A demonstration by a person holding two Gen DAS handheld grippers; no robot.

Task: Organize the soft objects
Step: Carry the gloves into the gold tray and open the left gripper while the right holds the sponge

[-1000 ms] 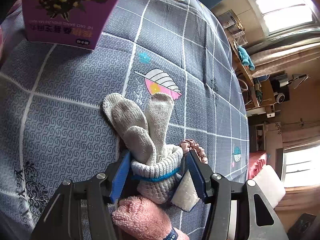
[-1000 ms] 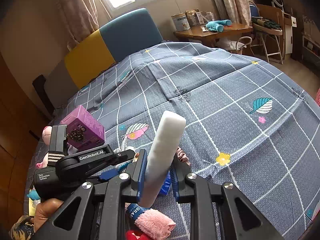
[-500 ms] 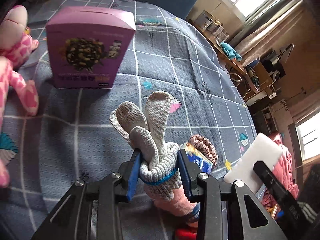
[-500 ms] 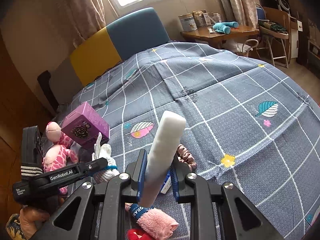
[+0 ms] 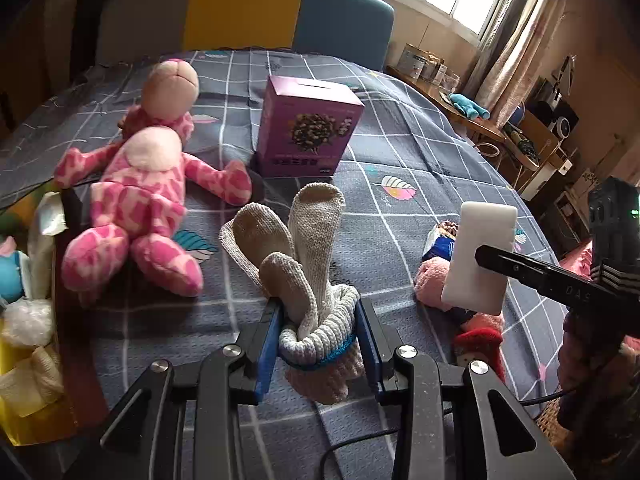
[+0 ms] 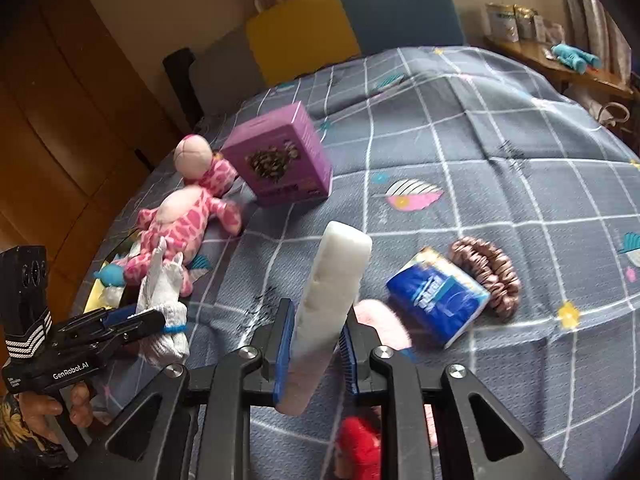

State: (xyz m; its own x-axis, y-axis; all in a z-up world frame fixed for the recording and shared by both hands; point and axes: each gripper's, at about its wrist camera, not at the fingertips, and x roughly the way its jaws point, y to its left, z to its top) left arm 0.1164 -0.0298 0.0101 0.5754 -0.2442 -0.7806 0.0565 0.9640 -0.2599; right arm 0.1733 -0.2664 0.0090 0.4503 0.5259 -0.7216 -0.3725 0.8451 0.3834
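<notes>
My left gripper [image 5: 318, 338] is shut on a grey knitted glove [image 5: 298, 248] and holds it above the bed; the glove also shows in the right wrist view [image 6: 164, 292]. My right gripper [image 6: 316, 344] is shut on a white sponge block [image 6: 332, 300], which stands upright between the jaws and also shows in the left wrist view [image 5: 478, 256]. A pink spotted plush giraffe [image 5: 140, 188] lies on the bed to the left. A pink fluffy sock [image 6: 380, 320], a brown scrunchie [image 6: 490, 276] and a red plush item [image 6: 358, 444] lie near the right gripper.
A purple box [image 5: 308, 128] stands mid-bed beside the giraffe. A blue tissue pack [image 6: 436, 296] lies by the scrunchie. A yellow bin [image 5: 24, 320] with soft items sits at the bed's left edge. The grey checked bedspread [image 6: 500, 160] stretches to a headboard [image 5: 288, 12].
My left gripper has lifted the glove off the bed and swung left towards the giraffe. My right gripper has turned left with the sponge, still held.
</notes>
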